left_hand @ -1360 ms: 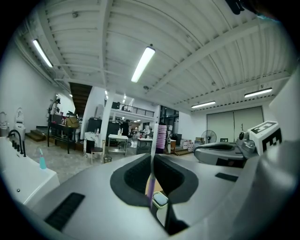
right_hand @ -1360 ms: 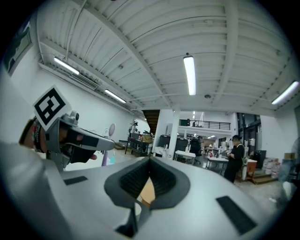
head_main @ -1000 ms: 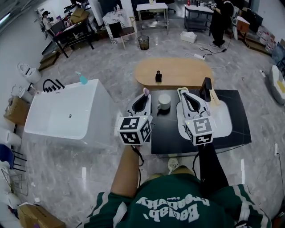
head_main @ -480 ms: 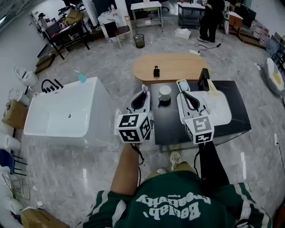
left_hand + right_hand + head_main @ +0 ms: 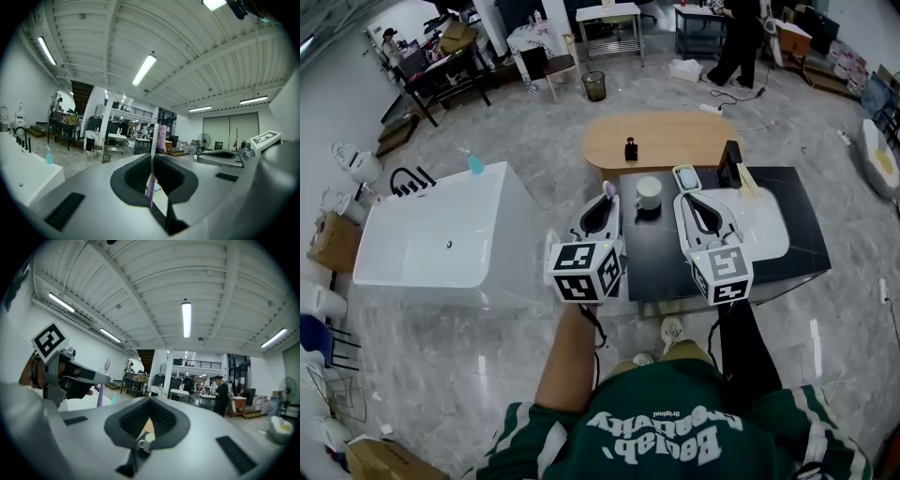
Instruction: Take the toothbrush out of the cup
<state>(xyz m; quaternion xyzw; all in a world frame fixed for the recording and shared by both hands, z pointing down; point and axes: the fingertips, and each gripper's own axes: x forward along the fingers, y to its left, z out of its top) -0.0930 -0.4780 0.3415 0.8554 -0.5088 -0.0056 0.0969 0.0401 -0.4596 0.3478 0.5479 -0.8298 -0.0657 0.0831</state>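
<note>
My left gripper [image 5: 605, 199] is shut on a toothbrush [image 5: 607, 190], which stands upright between the jaws with its pink head on top. In the left gripper view the purple handle and white neck of the toothbrush [image 5: 152, 164] rise from the closed left gripper [image 5: 152, 158]. The white cup [image 5: 648, 193] stands on the black table [image 5: 656, 267], to the right of the brush and apart from it. My right gripper [image 5: 687, 195] is shut with nothing in it, just right of the cup. Through the gap below the right gripper [image 5: 150, 400] the cup [image 5: 148, 438] shows small.
A white bathtub [image 5: 431, 244] stands close on the left. Beyond the black table is an oval wooden table [image 5: 675, 141] with a dark bottle [image 5: 631, 150]. On the black table lie a white tray [image 5: 767, 230], a small dish [image 5: 685, 176] and a black box [image 5: 732, 165].
Both grippers have drawn back a little towards me relative to the cup and table. The toothbrush stays held in the left gripper.
</note>
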